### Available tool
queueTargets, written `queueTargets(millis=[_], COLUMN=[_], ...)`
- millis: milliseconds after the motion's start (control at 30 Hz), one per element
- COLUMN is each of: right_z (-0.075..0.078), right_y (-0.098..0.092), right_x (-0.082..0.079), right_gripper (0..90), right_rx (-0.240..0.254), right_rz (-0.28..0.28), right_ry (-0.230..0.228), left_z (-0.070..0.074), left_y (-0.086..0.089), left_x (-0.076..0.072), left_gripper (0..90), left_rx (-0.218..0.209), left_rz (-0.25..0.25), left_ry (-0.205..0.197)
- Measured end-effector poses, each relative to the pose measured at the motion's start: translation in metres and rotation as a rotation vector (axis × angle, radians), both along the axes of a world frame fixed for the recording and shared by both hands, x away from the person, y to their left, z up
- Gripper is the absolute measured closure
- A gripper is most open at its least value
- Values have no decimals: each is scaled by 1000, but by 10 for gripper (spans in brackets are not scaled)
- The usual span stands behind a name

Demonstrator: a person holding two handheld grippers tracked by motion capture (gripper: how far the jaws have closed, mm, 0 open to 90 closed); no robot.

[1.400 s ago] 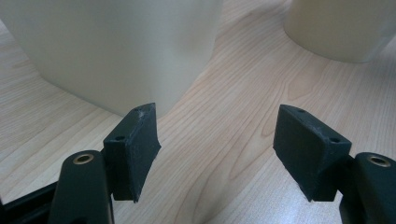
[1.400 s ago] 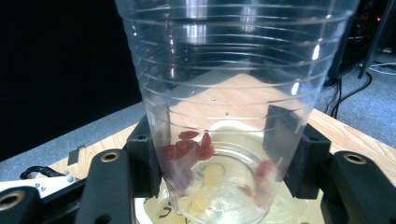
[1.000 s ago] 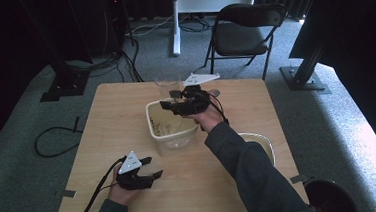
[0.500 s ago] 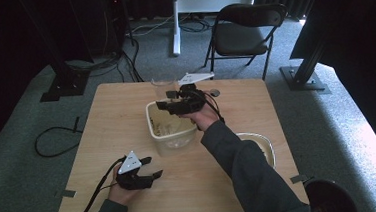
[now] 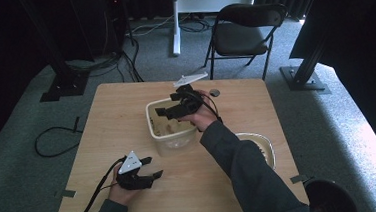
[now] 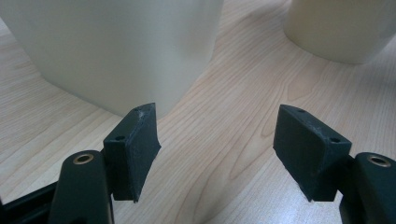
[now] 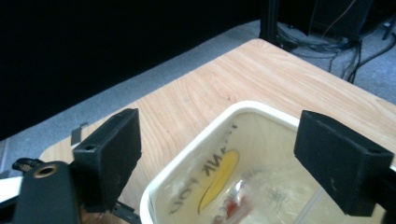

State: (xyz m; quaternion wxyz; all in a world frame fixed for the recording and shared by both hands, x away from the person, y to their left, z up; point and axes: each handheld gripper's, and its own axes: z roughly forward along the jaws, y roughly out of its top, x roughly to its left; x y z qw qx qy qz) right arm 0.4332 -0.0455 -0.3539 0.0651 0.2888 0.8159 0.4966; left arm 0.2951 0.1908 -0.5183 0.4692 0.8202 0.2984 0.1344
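Observation:
A cream rectangular tub (image 5: 153, 130) stands at the middle of the wooden table (image 5: 116, 116). My right gripper (image 5: 167, 105) hovers open over the tub's far end, nothing between its jaws. In the right gripper view, that right gripper (image 7: 224, 154) looks down into the tub (image 7: 187, 154), where a clear plastic bag (image 7: 229, 182) with yellow and red print lies. My left gripper (image 5: 154, 167) rests open near the table's front left. In the left gripper view, the left gripper (image 6: 217, 149) faces the tub's wall (image 6: 116, 46), apart from it.
A round cream bowl (image 5: 264, 146) sits right of the tub, partly under the right sleeve; the bowl (image 6: 345, 28) also appears past the left jaws. A small round object (image 5: 215, 92) lies near the far edge. A folding chair (image 5: 243, 27) stands beyond the table.
The right gripper has drifted slightly left above the tub, still open. The left gripper has stayed where it was.

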Motion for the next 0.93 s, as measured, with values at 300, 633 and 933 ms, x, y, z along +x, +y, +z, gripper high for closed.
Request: queueTargets(millis=[300,633,933], right_z=[3,12,29], right_y=[-8,-22,-60], right_x=[1,-7,-13], right_gripper=[141,142,150], right_rx=[20,48,69], right_rz=[-17,-50,-99], right_ry=[-12,-14,-25], left_z=[0,0,-1], left_y=[1,1,0], left_x=[0,0,0], left_gripper=[314,314,314], left_rx=[-2,1,1], left_rz=[2,5,6], left_ry=[1,2,2])
